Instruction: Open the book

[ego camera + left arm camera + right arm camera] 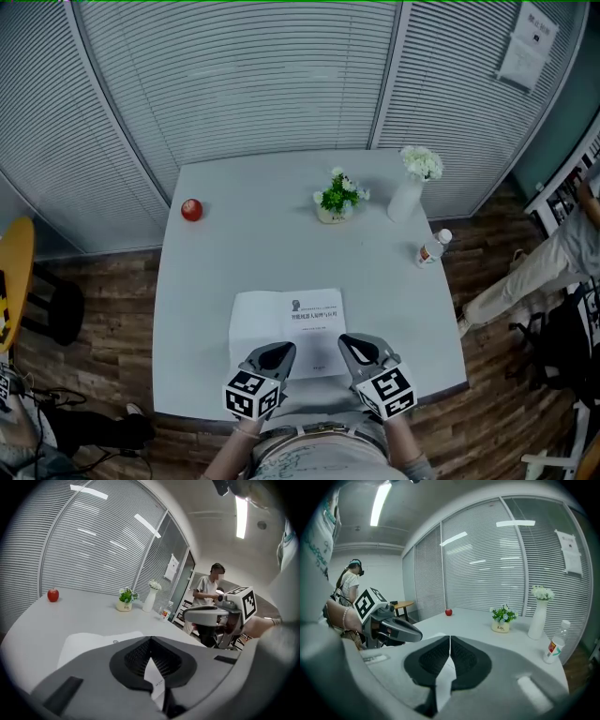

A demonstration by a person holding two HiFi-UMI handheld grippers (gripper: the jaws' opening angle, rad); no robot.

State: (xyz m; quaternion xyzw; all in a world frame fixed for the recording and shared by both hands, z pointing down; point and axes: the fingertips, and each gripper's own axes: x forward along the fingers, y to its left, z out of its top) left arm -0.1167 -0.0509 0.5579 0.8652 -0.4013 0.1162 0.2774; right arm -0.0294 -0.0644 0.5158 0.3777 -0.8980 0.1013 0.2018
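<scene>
Vase (pixel 405 199) holds white flowers (pixel 422 162); left hand-held gripper (pixel 151 643), right hand-held gripper (pixel 450 640) each clamp book (pixel 287 328) pages

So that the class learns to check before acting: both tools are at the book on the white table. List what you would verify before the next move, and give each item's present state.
1. Left tool is shut on a sheet of the book: ok.
2. Right tool is shut on a sheet: ok.
3. Each tool holds one sheet only: cannot tell.
4. Book lies on the table, at its near edge: ok.
5. Apple, plant, vase and bottle stand apart from the book: ok.
</scene>
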